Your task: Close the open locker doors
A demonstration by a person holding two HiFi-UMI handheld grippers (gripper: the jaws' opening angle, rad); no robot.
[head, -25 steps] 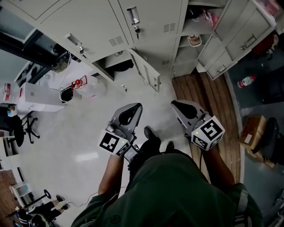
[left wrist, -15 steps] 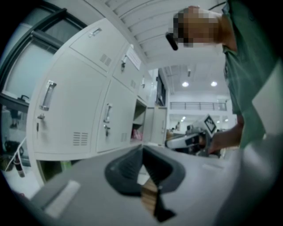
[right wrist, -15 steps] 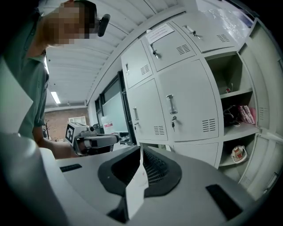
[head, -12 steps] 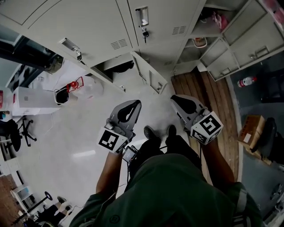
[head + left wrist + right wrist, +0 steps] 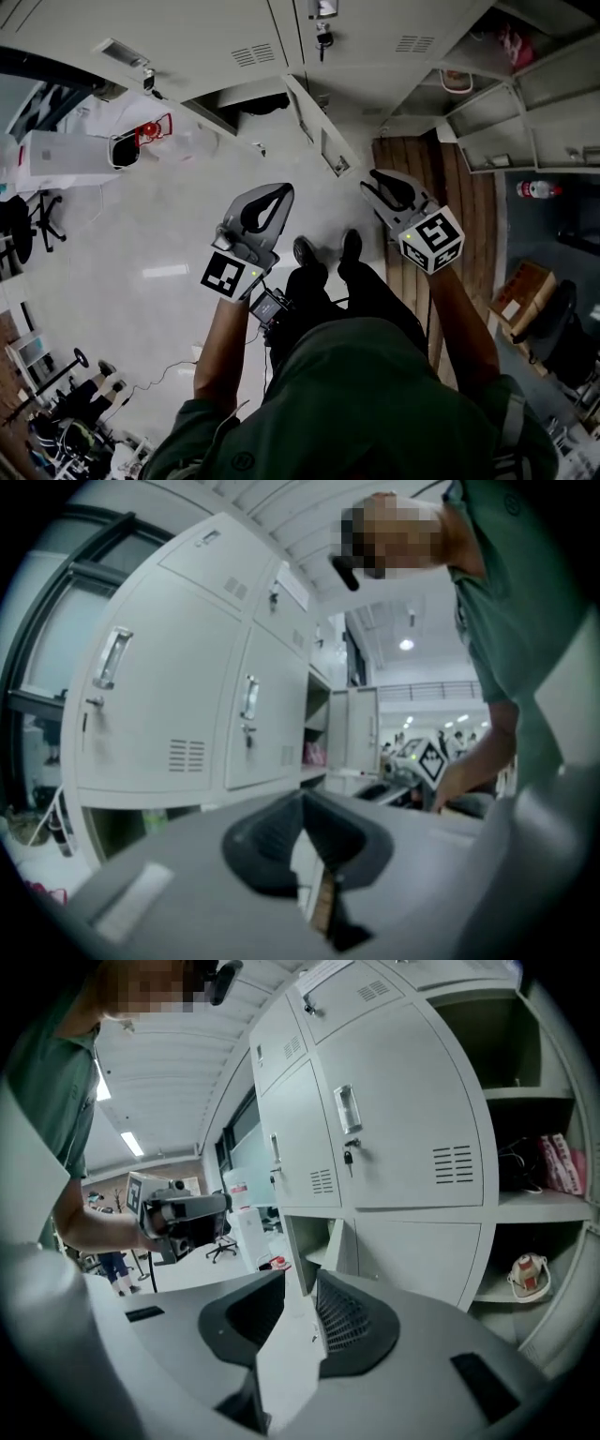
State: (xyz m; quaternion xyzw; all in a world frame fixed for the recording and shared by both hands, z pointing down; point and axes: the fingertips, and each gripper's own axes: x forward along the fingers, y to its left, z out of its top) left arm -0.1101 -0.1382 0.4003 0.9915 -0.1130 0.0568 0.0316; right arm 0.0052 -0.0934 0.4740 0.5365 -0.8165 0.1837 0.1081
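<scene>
Grey lockers [image 5: 281,37] run along the top of the head view. A low locker door [image 5: 317,136] stands swung open ahead of me, also seen as the low door [image 5: 337,1241] past my right jaws. Further right, taller doors [image 5: 553,112] hang open over shelves holding a pink packet [image 5: 561,1162] and a small jar [image 5: 527,1274]. My left gripper [image 5: 279,190] [image 5: 302,799] is shut and empty, held at waist height. My right gripper [image 5: 371,181] [image 5: 300,1283] points at the low door from a distance; its jaws are opening with nothing between them.
A wooden platform [image 5: 417,164] lies under the right lockers. A white bin and a red object [image 5: 141,139] sit on the floor at the left. A bottle [image 5: 534,188] and a cardboard box [image 5: 520,292] lie at the right. My shoes [image 5: 323,251] are on the pale floor.
I have stepped closer to the lockers, so they have slid up and out of the frame. Both grippers stay held in front; the right jaws have parted.
</scene>
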